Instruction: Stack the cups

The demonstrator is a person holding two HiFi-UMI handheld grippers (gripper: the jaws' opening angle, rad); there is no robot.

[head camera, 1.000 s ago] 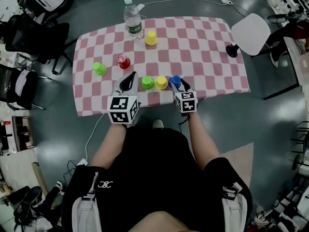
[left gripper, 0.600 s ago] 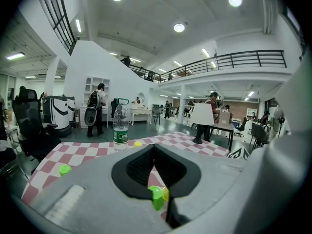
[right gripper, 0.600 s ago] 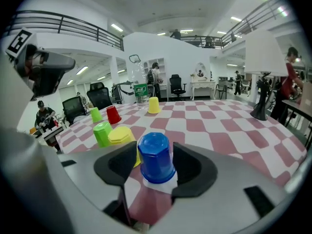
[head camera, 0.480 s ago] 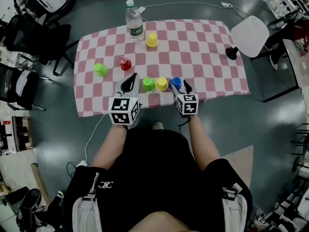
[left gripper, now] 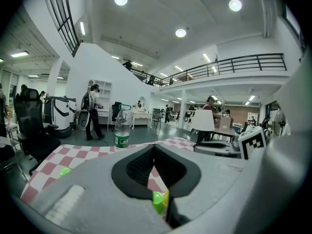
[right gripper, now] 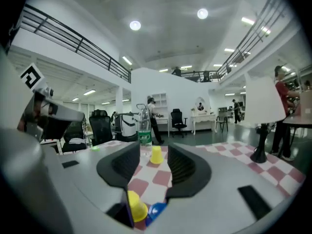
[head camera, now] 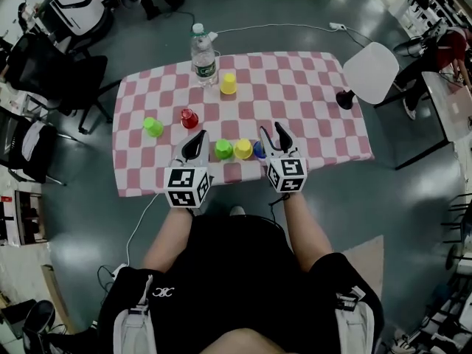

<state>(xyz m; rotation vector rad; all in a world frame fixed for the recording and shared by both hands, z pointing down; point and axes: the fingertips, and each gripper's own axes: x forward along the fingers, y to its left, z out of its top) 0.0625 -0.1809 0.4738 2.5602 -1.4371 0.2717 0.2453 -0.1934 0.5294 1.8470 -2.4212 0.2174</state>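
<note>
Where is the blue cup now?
In the head view, the blue cup sits near the table's front edge, right of the nearer yellow cup, beside the right gripper.

In the left gripper view, the body of the left gripper [left gripper: 154,150] covers most of the green cup [left gripper: 157,201] and the yellow cup [left gripper: 165,198]. In the head view, the blue cup [head camera: 257,150] shows only in part.

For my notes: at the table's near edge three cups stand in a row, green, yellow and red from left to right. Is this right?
Not quite: the last in that row is the blue cup, not a red one. The green cup and the yellow cup stand as you say. The head view shows it.
</note>
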